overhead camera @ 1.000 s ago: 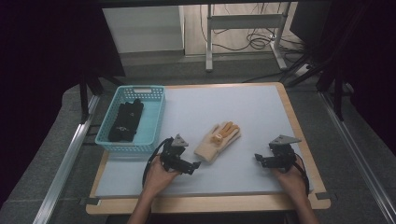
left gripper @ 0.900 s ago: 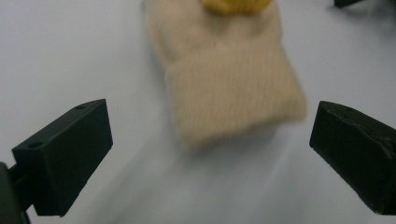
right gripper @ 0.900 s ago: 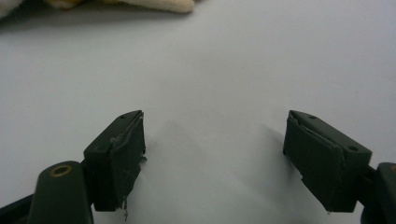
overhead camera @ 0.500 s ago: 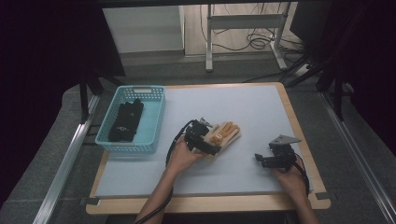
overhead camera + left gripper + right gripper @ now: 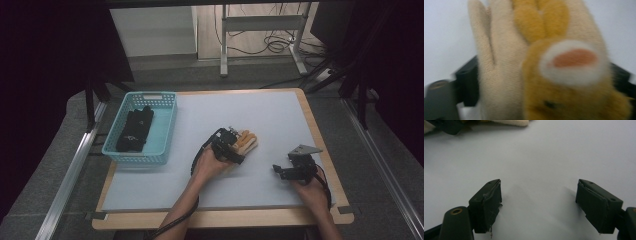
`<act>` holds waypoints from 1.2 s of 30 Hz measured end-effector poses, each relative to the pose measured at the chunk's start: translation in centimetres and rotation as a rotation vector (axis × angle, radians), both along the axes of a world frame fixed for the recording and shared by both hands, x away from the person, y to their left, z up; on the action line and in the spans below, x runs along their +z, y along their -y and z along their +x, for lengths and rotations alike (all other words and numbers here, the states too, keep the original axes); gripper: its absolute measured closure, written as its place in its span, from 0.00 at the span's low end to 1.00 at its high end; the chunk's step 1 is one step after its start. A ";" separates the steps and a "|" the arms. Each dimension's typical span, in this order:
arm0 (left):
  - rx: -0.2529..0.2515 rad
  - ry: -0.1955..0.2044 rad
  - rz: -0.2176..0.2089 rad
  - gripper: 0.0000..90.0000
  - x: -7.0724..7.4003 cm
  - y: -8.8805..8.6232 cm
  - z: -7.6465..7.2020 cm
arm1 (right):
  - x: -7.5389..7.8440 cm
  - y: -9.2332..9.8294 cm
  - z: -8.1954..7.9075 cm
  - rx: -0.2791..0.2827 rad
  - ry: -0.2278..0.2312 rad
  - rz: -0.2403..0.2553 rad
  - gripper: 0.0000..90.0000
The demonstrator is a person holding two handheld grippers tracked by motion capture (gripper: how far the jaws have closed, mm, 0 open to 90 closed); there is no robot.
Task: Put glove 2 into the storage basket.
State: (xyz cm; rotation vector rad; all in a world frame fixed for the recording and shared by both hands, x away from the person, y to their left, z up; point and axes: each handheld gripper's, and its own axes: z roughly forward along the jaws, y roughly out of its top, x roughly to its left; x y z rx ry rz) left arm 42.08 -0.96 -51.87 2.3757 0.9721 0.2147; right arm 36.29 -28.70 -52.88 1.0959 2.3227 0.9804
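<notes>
- My left tool [image 5: 235, 148] sits over the glove [image 5: 247, 140] at mid-desk; its jaws have just been closing, glove between them, though I cannot tell if they press yet.
- The left gripper view shows the glove's [image 5: 541, 62] tan knit and orange plush face close up.
- My right tool [image 5: 537, 202] stands wide over bare desk [image 5: 280, 115], near right.
- The blue basket [image 5: 165, 131] holding a black glove [image 5: 135, 129] hugs the left edge; far right lies open.
</notes>
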 end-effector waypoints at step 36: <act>0.188 0.103 0.031 0.67 9.2 -7.7 1.1 | 0.0 0.0 0.0 0.000 0.001 0.000 0.23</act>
